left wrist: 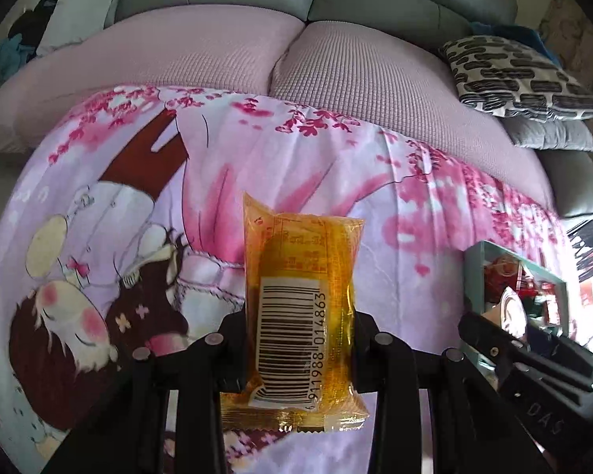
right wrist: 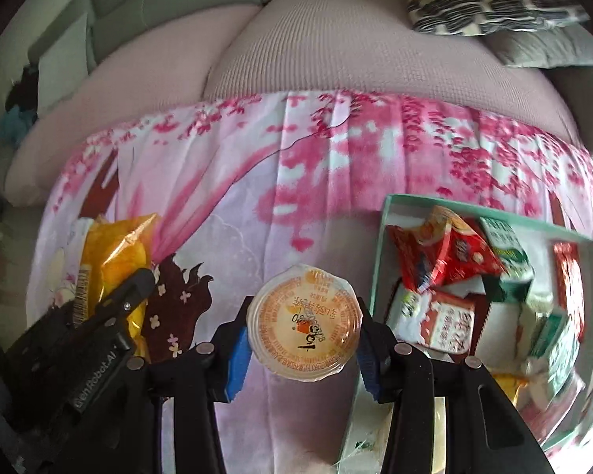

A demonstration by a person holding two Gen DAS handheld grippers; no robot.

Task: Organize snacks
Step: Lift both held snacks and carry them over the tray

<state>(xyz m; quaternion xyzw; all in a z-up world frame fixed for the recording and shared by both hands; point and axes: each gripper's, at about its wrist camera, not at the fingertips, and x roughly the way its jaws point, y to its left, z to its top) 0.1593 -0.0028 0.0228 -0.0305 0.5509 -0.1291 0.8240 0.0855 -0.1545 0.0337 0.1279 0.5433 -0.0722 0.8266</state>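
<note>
Snacks are held in both grippers, lifted over a pink flowered cloth [right wrist: 257, 205] spread in front of a sofa [left wrist: 225, 51]. The left gripper [left wrist: 300, 339] pinches a yellow packet [left wrist: 300, 276] between its jaws, barcode side facing the camera, the packet standing out past the tips. The right gripper [right wrist: 304, 328] clamps a round jelly cup [right wrist: 304, 320] by its sides, foil lid up. Just to the right of the right jaws sits a green box [right wrist: 387, 237] already crowded with red and green packets [right wrist: 446, 260]. This looks like the carrying step, with both items on the way to the box. The next move calls for bringing the cup over the box's left wall, finding a gap among the packets, then spreading the jaws; the yellow packet follows.
</note>
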